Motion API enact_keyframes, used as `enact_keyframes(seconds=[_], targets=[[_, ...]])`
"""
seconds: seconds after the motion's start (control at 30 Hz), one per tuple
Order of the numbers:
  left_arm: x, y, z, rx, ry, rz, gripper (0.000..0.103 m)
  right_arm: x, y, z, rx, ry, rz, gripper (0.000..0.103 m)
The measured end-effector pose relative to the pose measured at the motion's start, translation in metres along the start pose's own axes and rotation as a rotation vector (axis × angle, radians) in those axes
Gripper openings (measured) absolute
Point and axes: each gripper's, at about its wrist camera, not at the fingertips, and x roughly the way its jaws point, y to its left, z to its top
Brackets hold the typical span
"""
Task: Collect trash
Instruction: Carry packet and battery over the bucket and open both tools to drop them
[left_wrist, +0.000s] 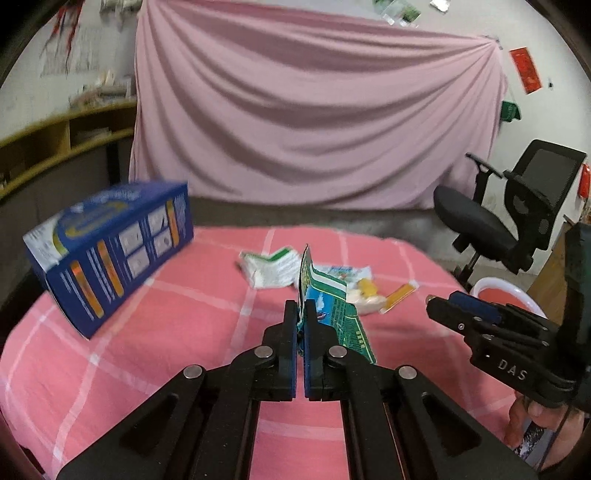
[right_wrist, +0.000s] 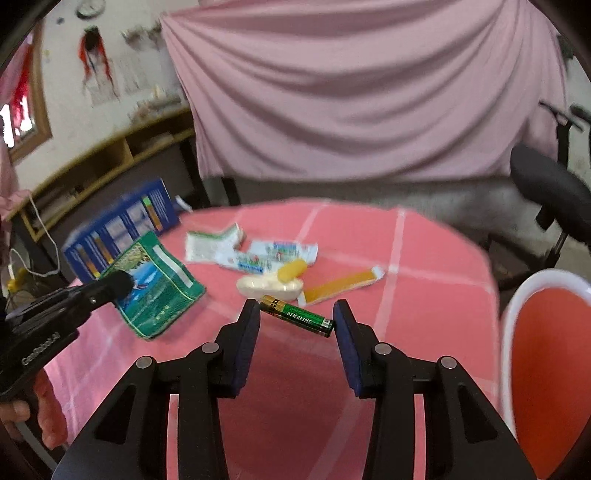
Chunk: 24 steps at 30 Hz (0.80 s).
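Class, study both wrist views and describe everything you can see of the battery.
The battery is a small cylinder with a green and black jacket, a gold band at one end and the white word ALKALINE along its side. It lies crosswise and tilted, clamped end to end between the right gripper pads, above the pink checked tablecloth. Nothing else touches it. The left wrist view does not show it.

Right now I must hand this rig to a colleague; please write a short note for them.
Left gripper: shut on the green wrapper, lifted.
Right gripper: shut on the battery, held end to end.
On the pink cloth remain: white packet, printed wrapper, yellow-and-white piece, orange strip, blue box.
Red bin: at the right.
Nothing seen binned yet.
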Motion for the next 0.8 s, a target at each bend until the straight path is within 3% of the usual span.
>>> enact_keyframes(seconds=[0.3,0.5,0.8], targets=[[-0.04,-0.045,0.013,0.07,-0.216,-0.06,0.001,-0.073,-0.001,0.0,-0.057,-0.344,-0.083,0.039],[-0.058,-0.083,0.028,0.137,-0.333,-0.128,0.001,-0.115,-0.017,-0.002,-0.039,-0.527,-0.162,0.039],[-0.062,-0.149,0.038,0.216,-0.398,-0.239,0.001,-0.148,-0.056,-0.007,0.038,-0.64,-0.292,0.039]])
